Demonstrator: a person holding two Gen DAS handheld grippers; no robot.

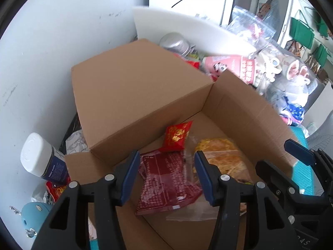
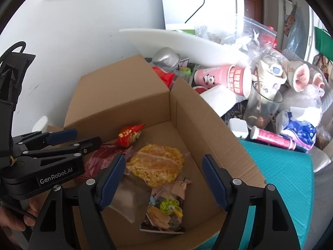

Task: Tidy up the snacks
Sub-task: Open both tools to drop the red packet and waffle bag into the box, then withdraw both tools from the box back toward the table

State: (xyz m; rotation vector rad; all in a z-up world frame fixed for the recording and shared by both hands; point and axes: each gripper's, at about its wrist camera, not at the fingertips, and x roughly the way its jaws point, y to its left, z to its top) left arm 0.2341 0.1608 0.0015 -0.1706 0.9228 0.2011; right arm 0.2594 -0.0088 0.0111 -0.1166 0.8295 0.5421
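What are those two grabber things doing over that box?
A person is sorting snacks into a cardboard box. Both grabbers, the left gripper and right gripper, hang open over it, holding nothing. Inside lie a dark red packet, a small red packet, a yellow snack bag and another small packet.

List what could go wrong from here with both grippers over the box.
1. The left gripper and right gripper hang close together over the cardboard box; they might collide.
2. The clear bag of yellow snacks overlaps the dark red packet, so a grab may drag both.
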